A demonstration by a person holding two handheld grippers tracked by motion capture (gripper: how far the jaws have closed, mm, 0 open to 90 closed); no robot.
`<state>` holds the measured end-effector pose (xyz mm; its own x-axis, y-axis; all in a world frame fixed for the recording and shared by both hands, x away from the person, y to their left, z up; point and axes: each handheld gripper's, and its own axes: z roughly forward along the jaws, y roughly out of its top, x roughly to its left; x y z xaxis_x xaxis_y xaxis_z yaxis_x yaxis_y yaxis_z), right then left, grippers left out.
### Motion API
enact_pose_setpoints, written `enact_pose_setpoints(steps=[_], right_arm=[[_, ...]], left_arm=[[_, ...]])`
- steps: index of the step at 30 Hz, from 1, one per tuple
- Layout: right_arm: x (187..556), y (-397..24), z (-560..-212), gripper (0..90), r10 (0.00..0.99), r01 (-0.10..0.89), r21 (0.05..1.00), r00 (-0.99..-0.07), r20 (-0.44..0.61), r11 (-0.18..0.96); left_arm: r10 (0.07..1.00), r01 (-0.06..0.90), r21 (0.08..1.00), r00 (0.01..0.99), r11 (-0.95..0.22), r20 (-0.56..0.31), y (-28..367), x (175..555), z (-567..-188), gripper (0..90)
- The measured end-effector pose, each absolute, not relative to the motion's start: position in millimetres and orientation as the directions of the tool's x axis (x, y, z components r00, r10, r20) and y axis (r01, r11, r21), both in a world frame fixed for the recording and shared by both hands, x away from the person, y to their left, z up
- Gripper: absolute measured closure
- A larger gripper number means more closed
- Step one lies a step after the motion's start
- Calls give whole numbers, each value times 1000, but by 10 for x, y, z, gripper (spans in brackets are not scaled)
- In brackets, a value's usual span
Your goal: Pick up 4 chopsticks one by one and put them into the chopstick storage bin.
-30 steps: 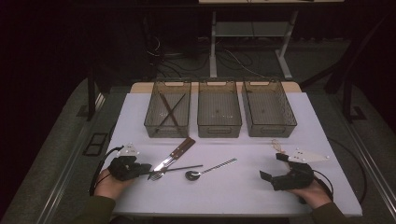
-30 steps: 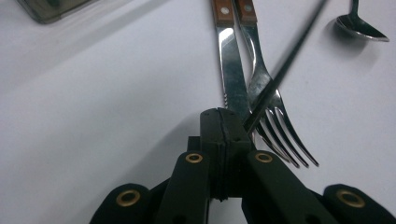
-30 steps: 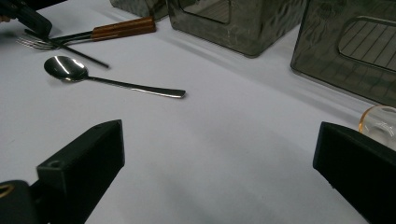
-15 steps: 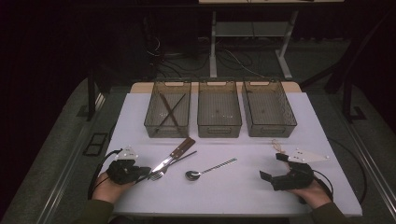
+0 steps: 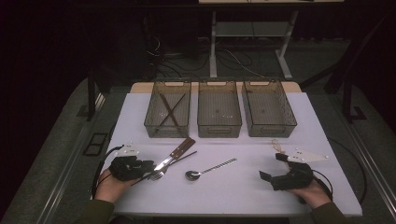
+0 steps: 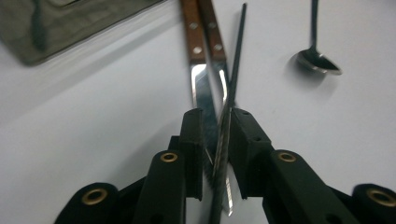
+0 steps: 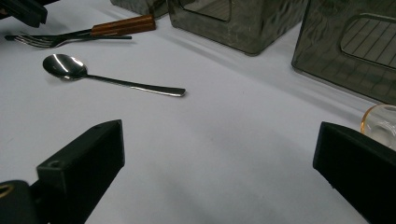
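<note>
While seen from the high view: left gripper (image 5: 148,166) at the near left of the white table (image 5: 243,196), jaws at the crossed knife (image 5: 176,153) and fork (image 5: 161,171); spoon (image 5: 209,169) just right of them; right gripper (image 5: 271,167) near right, jaws apart, nothing held; three grey bins (image 5: 219,109) across the far side.

Left gripper view: jaws just opening, narrow gap, knife blade (image 6: 204,95) and fork between them; grip or mere contact cannot be told.

Right gripper view: jaws wide, bare table between; spoon (image 7: 65,66) beyond, a small clear glass object (image 7: 380,122) at right edge.

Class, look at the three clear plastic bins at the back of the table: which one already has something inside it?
The left clear plastic bin: two thin dark sticks lie crossed inside it, while the middle bin and right bin look empty.
</note>
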<state>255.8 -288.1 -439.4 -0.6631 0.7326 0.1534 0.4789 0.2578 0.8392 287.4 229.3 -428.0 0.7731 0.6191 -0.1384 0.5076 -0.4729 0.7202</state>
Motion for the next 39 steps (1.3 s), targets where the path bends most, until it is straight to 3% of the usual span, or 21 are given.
enact_pose_setpoints(steps=[12,27,39], right_arm=[[2560,-2877,-4397,18,732,481,838,-664,154,259],[2558,-2879,-4396,18,732,480,838,-664,154,259],[2557,-2878,-4396,18,733,481,838,-662,155,258]], left_arm=[[586,501,710,796,-495,-153,2109,2962,-4379,736],[557,468,689,823,-553,-111,2087,2974,-4435,832],[541,450,695,835,-560,-105,2089,2971,-4441,858]])
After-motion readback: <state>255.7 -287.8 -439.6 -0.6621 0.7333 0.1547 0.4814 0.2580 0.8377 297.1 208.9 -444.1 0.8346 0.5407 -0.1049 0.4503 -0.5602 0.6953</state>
